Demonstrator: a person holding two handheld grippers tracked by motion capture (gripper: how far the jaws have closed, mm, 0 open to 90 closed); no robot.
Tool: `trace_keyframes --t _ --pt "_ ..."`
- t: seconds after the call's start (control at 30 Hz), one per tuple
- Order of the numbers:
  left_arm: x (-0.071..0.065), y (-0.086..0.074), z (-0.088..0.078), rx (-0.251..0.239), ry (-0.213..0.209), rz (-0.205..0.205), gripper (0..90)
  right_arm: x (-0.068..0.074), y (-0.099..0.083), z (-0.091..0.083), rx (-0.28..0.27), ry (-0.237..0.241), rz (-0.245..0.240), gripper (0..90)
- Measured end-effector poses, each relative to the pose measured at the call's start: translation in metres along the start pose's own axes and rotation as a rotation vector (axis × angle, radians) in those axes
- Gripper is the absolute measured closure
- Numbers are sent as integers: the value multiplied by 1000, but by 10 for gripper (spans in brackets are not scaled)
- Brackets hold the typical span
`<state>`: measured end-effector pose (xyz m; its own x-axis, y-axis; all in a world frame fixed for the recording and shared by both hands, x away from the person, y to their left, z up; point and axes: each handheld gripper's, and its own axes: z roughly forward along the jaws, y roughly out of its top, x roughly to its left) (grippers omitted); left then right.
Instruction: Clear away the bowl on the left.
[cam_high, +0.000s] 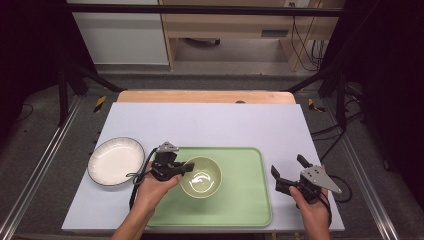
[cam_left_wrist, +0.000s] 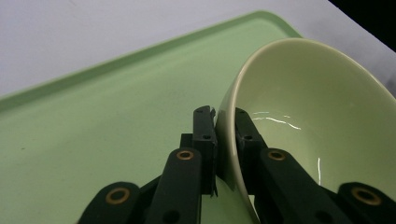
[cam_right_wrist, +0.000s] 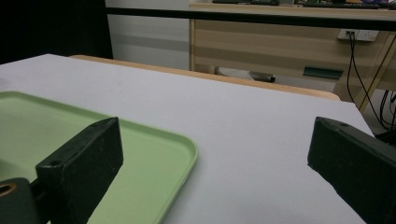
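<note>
A: Bowl (cam_high: 201, 176) glazed pale olive-green, plain, white glare streaks inside. Tray (cam_high: 245, 200) under it a lighter mint green, no pattern.

B: Noted. Left of the tray: plate (cam_high: 115, 160) white, fluted rim edged dark. Table cover (cam_high: 210, 122) pale lavender-grey; bare wood strip (cam_high: 205, 96) beyond the tray, tan.

A: Left gripper (cam_high: 186, 168) and right gripper (cam_high: 289, 171) jaws black; brass-coloured rivets, grey top plates.
</note>
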<state>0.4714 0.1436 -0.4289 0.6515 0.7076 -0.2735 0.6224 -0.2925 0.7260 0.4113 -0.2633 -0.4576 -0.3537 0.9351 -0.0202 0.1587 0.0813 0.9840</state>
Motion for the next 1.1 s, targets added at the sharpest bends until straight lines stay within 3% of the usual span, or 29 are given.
trace_keyframes --t 0.57,0.8,1.1 --pt "-3 -2 7 20 -11 11 823 1 0 0 4 2 -2 37" --pt "0 -3 9 31 -34 -9 823 0 -1 1 5 2 -6 36" --pt "1 -5 13 49 -29 -10 822 1 -1 1 7 3 -4 37"
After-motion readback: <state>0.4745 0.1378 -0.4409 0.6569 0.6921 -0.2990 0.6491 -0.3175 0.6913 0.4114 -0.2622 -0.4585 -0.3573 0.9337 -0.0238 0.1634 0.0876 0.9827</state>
